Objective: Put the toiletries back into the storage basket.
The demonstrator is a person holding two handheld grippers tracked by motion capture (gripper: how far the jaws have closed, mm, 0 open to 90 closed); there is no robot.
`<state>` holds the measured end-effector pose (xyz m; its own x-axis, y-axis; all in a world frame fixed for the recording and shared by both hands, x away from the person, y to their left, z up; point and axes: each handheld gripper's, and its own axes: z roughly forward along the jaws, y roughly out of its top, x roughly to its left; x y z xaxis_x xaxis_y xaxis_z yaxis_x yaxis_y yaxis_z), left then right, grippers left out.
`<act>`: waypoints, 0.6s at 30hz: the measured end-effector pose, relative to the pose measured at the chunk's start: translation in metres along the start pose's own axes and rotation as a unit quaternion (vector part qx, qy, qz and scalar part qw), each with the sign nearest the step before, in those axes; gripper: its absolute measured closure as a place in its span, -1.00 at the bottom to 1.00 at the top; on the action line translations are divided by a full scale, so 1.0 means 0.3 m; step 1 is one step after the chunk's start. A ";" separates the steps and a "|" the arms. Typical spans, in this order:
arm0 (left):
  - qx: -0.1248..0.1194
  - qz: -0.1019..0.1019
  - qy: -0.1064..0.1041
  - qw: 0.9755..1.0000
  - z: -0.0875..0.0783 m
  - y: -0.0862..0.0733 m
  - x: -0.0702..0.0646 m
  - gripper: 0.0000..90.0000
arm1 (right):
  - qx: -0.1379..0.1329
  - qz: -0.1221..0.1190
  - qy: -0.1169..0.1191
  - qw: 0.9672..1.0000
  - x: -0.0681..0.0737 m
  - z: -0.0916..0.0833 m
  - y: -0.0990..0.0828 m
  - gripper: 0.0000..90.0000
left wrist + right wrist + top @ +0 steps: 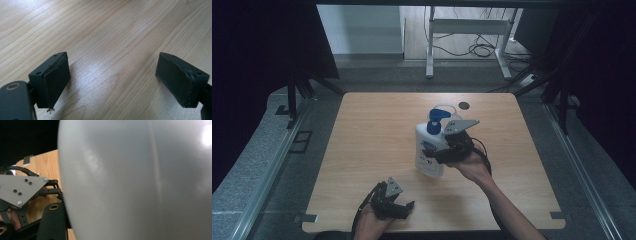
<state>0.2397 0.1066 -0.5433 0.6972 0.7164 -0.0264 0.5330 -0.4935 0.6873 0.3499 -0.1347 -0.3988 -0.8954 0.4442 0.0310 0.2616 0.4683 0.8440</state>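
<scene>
A white bottle [429,150] with a blue pump top [436,120] stands about upright near the middle of the wooden table [372,120]. My right gripper [438,157] is shut on the bottle's lower body from the right side. In the right gripper view the bottle's white wall [137,180] presses close against the camera, with one black jaw beside it at the lower left. My left gripper [404,207] rests near the table's front edge, well apart from the bottle. Its jaws stand wide open over bare wood [112,50], with nothing between its fingertips [117,82].
A small dark round hole [464,105] sits at the table's far edge. Behind the table stands a white desk frame [467,27] with cables on the floor. Dark curtains flank both sides. The left gripper's grey plate [20,188] shows in the right gripper view.
</scene>
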 end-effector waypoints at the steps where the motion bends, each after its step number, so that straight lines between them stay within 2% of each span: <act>1: 0.000 0.000 0.000 1.000 0.000 0.000 0.000 -0.74 | -0.001 0.001 0.002 1.000 -0.006 -0.005 0.003 -0.17; 18: 0.000 0.000 0.000 1.000 0.000 0.001 0.000 -0.74 | -0.010 -0.023 0.017 1.000 -0.096 -0.069 0.052 -0.16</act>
<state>0.2398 0.1064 -0.5432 0.6972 0.7164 -0.0261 0.5329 -0.4937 0.6872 0.3723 -0.1559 -0.3754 -0.9178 0.3970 0.0100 0.2134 0.4717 0.8555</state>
